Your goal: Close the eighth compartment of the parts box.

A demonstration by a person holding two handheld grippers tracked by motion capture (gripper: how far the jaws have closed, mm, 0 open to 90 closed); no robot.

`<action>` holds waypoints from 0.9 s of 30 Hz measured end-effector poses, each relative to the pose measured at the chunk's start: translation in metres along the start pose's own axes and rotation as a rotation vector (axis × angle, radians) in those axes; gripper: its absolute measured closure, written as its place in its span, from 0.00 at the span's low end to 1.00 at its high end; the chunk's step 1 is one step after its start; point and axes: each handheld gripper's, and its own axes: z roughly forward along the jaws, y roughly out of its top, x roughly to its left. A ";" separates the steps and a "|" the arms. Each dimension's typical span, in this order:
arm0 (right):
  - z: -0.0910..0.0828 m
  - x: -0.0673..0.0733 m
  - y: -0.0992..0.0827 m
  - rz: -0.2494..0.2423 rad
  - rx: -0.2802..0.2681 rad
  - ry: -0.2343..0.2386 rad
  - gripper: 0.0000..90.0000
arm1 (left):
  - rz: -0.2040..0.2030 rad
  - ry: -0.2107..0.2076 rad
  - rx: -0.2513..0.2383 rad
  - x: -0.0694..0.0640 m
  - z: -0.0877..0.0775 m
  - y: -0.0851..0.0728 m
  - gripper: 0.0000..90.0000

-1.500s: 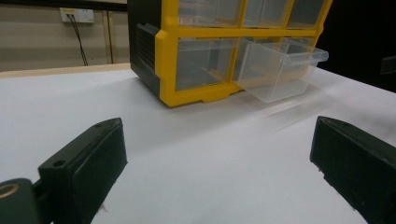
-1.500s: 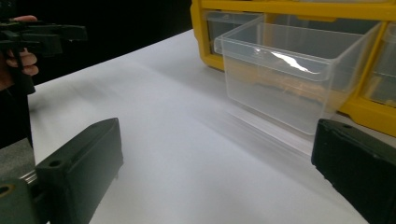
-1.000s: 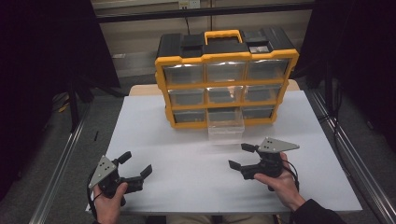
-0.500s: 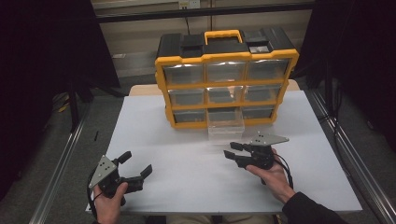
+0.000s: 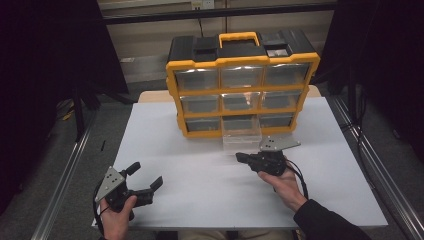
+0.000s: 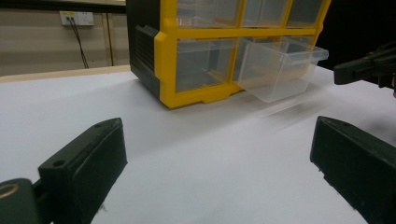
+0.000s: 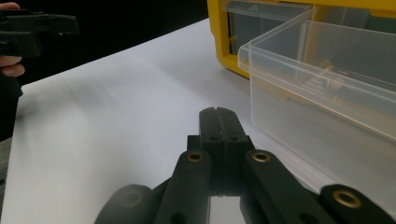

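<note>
A yellow and black organiser cabinet (image 5: 240,82) with clear drawers stands at the back of the white table (image 5: 200,165). Its bottom middle drawer (image 5: 242,136) is pulled out and looks empty; I also see this drawer (image 6: 279,67) in the left gripper view and close at the right (image 7: 327,93) in the right gripper view. My right gripper (image 5: 241,158) is shut with nothing between its jaws, just in front of the drawer, pointing left; its closed tips (image 7: 218,119) meet. My left gripper (image 5: 146,175) stands open near the front left, nothing between its fingers (image 6: 88,163).
The cabinet's other drawers (image 5: 240,101) are closed. A yellow carry handle (image 5: 239,37) tops the cabinet. Metal rails (image 5: 65,175) run along both sides of the table. The right gripper's cable (image 5: 299,176) loops beside the hand.
My right gripper has moved forward and left toward the pulled-out drawer and has shut. The left gripper has stayed in place, open.
</note>
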 end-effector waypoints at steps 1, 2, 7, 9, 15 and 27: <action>0.001 -0.002 0.001 -0.004 0.001 0.003 1.00 | -0.003 0.001 -0.003 0.000 0.000 0.000 0.04; 0.001 -0.002 0.001 -0.004 0.001 0.003 1.00 | 0.002 0.001 -0.001 0.000 0.000 0.000 0.04; 0.007 -0.003 0.003 -0.018 0.010 0.006 1.00 | -0.002 -0.001 -0.002 0.000 0.000 0.000 0.04; 0.010 -0.003 0.002 -0.020 0.015 0.008 1.00 | -0.001 -0.001 -0.002 0.000 0.000 0.000 0.04; 0.010 -0.007 0.001 -0.020 0.016 -0.003 1.00 | 0.002 0.002 -0.002 0.000 0.000 0.000 0.04; 0.014 -0.013 -0.001 -0.026 0.029 -0.028 1.00 | 0.007 0.004 -0.002 0.000 -0.001 0.000 0.04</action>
